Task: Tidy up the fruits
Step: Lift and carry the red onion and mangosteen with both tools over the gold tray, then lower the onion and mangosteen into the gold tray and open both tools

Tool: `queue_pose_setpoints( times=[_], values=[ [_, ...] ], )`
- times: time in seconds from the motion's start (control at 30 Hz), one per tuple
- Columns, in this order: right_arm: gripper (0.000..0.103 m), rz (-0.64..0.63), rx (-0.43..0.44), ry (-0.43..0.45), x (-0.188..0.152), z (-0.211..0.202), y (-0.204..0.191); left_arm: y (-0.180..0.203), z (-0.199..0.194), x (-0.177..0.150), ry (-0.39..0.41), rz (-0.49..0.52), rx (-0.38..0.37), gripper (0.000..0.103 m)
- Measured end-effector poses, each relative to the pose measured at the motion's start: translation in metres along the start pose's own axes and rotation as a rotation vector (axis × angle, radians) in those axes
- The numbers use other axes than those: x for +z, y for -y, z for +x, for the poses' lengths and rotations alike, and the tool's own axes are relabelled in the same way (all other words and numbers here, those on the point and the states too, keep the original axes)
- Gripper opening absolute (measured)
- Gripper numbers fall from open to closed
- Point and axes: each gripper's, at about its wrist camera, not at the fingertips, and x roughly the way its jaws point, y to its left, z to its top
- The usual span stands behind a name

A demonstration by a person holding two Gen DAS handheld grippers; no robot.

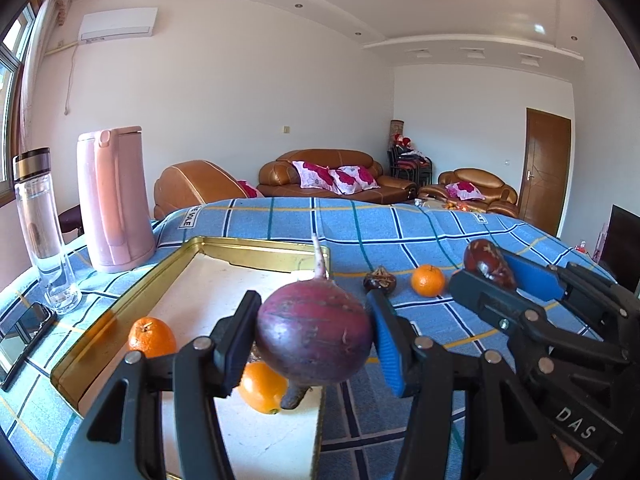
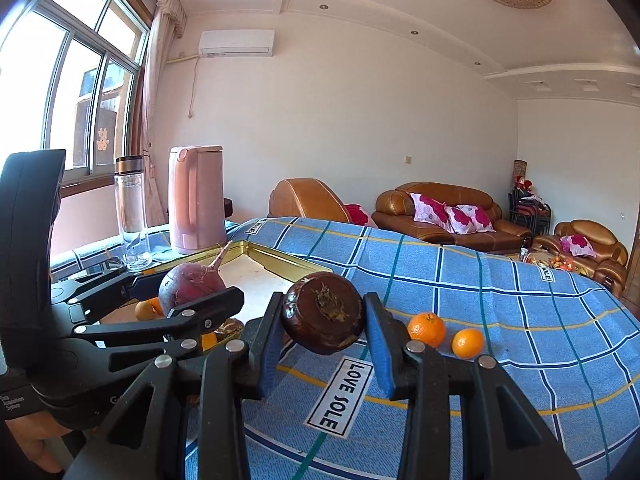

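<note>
Left gripper [image 1: 314, 338] jaws hold radish [image 1: 314, 334] over tray [image 1: 256, 249], two oranges [image 1: 151, 336] in tray below; kettle [image 1: 114, 200] behind-left.

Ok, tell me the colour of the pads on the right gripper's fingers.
Blue, on black fingers; clearest in the right wrist view.

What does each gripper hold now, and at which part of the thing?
The left gripper holds a purple radish by the sides of its round body, root tail up. The right gripper holds a dark brown fruit by its two sides.
</note>
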Motion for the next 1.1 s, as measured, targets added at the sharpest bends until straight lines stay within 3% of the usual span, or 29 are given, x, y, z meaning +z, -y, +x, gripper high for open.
queue_pose_setpoints(
  times=[1.1],
  values=[
    [0.041,-0.097,0.167,-0.050,0.013,0.046,-0.087,-0.094,-0.002,-0.005,-0.064,-0.085,0.152,0.056]
  ],
)
